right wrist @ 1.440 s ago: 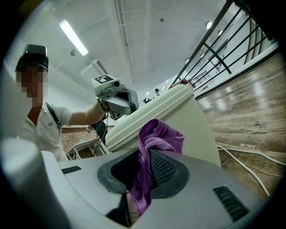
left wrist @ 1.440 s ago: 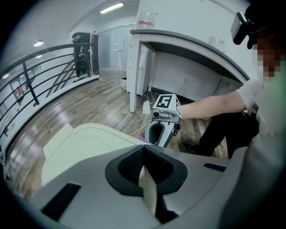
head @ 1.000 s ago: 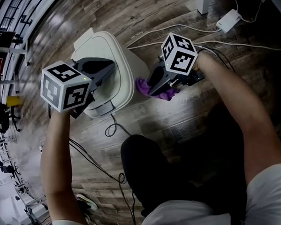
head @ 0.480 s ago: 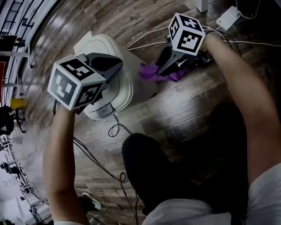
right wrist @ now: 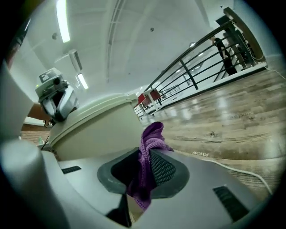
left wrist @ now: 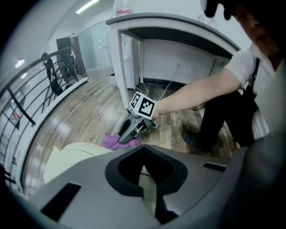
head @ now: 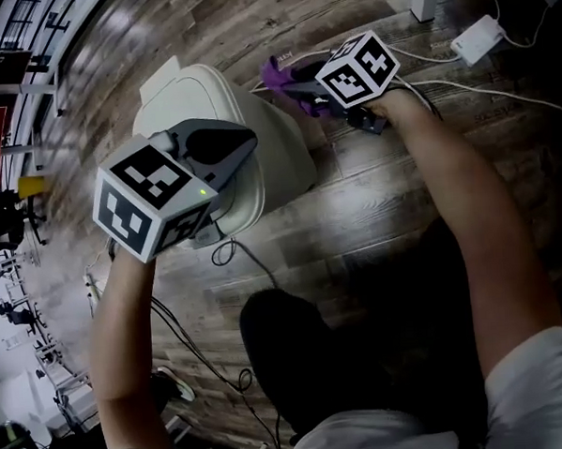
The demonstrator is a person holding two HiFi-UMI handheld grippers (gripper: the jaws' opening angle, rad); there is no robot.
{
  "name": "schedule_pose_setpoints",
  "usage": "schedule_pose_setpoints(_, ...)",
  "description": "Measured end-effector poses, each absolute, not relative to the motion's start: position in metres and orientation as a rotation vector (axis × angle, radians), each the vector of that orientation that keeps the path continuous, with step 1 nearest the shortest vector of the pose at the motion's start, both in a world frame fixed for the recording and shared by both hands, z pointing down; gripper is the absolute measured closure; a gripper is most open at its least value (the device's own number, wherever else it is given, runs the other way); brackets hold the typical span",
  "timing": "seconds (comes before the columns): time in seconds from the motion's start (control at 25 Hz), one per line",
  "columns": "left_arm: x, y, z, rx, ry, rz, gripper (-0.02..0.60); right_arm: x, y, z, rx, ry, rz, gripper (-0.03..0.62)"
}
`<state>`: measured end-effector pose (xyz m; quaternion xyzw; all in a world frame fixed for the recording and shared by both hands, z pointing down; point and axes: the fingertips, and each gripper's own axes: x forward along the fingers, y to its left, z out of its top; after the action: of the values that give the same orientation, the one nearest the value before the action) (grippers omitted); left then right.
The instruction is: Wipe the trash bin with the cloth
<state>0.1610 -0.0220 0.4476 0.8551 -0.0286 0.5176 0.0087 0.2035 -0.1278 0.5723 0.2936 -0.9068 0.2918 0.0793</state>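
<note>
Where the right gripper [right wrist: 144, 167] clamps it, cloth [right wrist: 152, 134] bunches (purple, nubby).

The small print [right wrist: 201, 153] on the floor [right wrist: 237, 120] is unreadable.

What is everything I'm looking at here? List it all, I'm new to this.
trash bin: 1, cream, on the floor
cloth: 1, purple, by the bin's far side
power adapter: 1, white, floor, top right
cables: several, white and black, across the floor
desk: 1, white, behind the person
railing: 1, black, at the floor's edge
left claw: 1, grey, shut, above the bin
right claw: 1, grey, shut on the cloth
</note>
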Motion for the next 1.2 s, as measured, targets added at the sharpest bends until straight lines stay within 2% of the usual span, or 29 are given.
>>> schedule_pose_setpoints(0.16, 0.164, -0.017, 0.456, 2.747, -0.063, 1.75, 0.578, 0.194, -0.145, 0.579, 1.09, -2.747, 1.167, 0.513)
schedule_pose_setpoints(0.28, 0.162, -0.013, 0.454, 2.672, -0.047, 1.706, 0.578, 0.184, -0.145, 0.58, 1.179, -2.684, 1.396, 0.513)
schedule_pose_setpoints(0.8, 0.151, -0.009, 0.443, 2.544, -0.109, 1.419, 0.578, 0.155, -0.134, 0.575, 1.103, -2.514, 1.63, 0.514)
schedule_pose_setpoints(1.2, 0.139, -0.004, 0.435, 2.593, -0.045, 1.346, 0.578, 0.145, -0.061, 0.594, 1.143, -2.4, 1.891, 0.514)
